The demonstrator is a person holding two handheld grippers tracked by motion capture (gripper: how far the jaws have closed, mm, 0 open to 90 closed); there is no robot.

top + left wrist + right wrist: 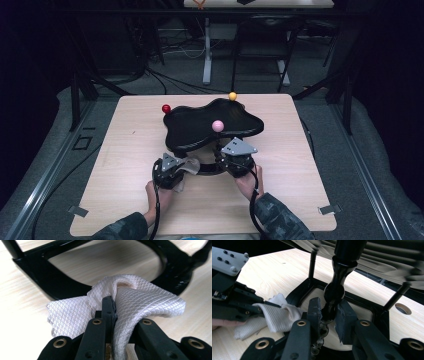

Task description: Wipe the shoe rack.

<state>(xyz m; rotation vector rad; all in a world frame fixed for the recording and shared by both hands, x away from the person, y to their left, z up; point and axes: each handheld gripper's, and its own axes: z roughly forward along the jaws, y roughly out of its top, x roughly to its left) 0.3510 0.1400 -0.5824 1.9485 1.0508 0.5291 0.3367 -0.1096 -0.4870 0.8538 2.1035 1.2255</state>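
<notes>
We have the white cloth (140, 302) pinched in the left gripper (109, 305), whose jaws are closed tight on a fold of it; it rests on the table (125, 150) right against the base ring (50, 282) of the black stand (210, 125), at its near left edge. The right gripper (329, 312) is clamped around the stand's turned central post (337, 287), steadying it. We judge the step in hand to be wiping the stand's base, with the other claw bracing. Next we need to drag the cloth along the ring while keeping the fold gripped and the post firmly held, so the stand, with its coloured balls (217, 126), does not shift or tip.
</notes>
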